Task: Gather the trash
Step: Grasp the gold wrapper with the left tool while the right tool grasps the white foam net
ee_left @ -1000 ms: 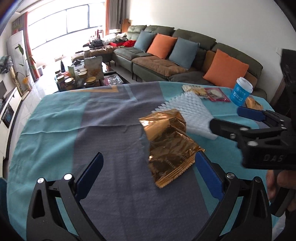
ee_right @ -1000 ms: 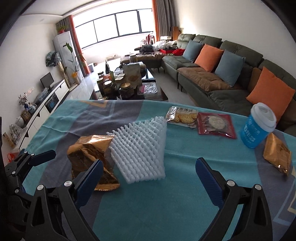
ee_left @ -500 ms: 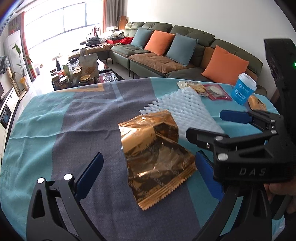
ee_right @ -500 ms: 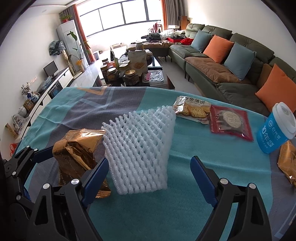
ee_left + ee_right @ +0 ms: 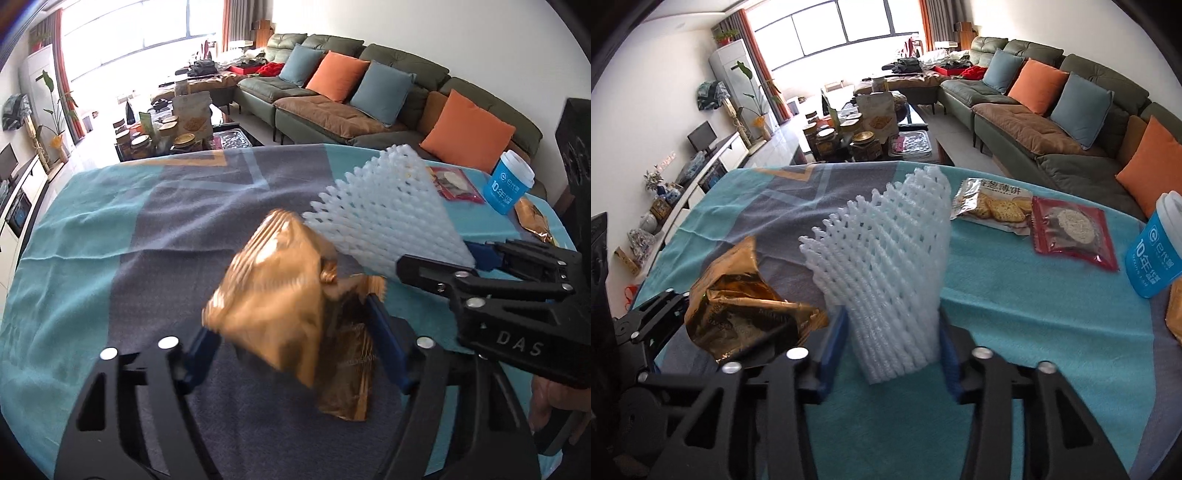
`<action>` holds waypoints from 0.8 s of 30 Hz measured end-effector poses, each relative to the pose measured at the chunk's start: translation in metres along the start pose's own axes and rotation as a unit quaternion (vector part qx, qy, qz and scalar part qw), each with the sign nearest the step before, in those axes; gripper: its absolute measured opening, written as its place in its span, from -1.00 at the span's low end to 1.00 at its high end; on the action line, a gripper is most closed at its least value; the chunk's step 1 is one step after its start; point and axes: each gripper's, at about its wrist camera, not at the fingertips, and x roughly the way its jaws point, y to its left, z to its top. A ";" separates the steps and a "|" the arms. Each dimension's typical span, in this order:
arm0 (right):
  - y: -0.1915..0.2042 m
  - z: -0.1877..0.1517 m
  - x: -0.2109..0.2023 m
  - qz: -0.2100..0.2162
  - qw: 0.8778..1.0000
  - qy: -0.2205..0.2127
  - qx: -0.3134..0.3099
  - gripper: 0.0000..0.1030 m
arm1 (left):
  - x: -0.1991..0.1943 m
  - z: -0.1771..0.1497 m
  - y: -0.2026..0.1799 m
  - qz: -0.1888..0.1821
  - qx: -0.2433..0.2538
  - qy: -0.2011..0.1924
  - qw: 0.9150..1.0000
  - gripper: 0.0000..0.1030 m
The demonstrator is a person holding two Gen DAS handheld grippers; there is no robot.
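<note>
In our left wrist view, our left gripper [image 5: 291, 339] was clenched on the gold foil wrapper [image 5: 280, 310], its blue pads pressing the crumpled bag from both sides; the upper part of the bag was blurred and stood up off the grey and teal tablecloth [image 5: 110, 236], while its lower edge hung down toward the cloth. Just to the right of it we had the white foam net [image 5: 384, 218], tilted up from the table and touching the wrapper's upper right corner, and our right gripper [image 5: 476, 258] was grasping the net's near end. Farther right, near the table's edge, stood a blue paper cup [image 5: 508, 182] with a white lid, with a red snack packet [image 5: 456, 184] beside it and another gold packet [image 5: 533, 219] just in front of the cup. In our right wrist view, the wrapper [image 5: 746, 306] sat at the left, pinched in the left gripper, whose black frame showed at the frame's left edge; in the middle the foam net [image 5: 886, 266] rose upright between the blue pads of our right gripper [image 5: 890, 347], closed tight on its lower end. To the right lay a cracker packet [image 5: 993, 206], the red packet [image 5: 1071, 229] touching it, and then the blue cup [image 5: 1156, 247]
</note>
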 end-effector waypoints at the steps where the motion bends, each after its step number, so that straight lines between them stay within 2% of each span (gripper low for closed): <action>1: 0.000 -0.001 -0.001 0.004 1.000 -0.002 0.003 -0.40 | 0.000 0.000 0.000 -0.001 0.000 -0.001 1.000 0.27; 2: 0.001 -0.002 -0.003 0.005 1.000 -0.004 0.003 -0.42 | -0.001 0.000 0.001 -0.003 -0.001 -0.002 1.000 0.08; 5: 0.002 -0.005 -0.007 0.009 1.000 -0.008 0.006 -0.57 | -0.003 0.000 0.005 -0.017 -0.005 -0.007 1.000 -0.31; 8: 0.004 -0.008 -0.012 0.013 1.000 -0.014 0.007 -0.65 | -0.008 -0.001 0.008 -0.032 -0.008 -0.015 0.999 -0.46; 14: 0.006 -0.018 -0.028 0.012 0.999 -0.033 0.015 -0.68 | -0.022 -0.009 0.007 -0.049 0.000 -0.032 0.998 -0.62; 24: 0.015 -0.031 -0.056 0.012 0.998 -0.062 0.021 -0.69 | -0.057 -0.022 0.009 -0.057 0.005 -0.066 0.996 -0.67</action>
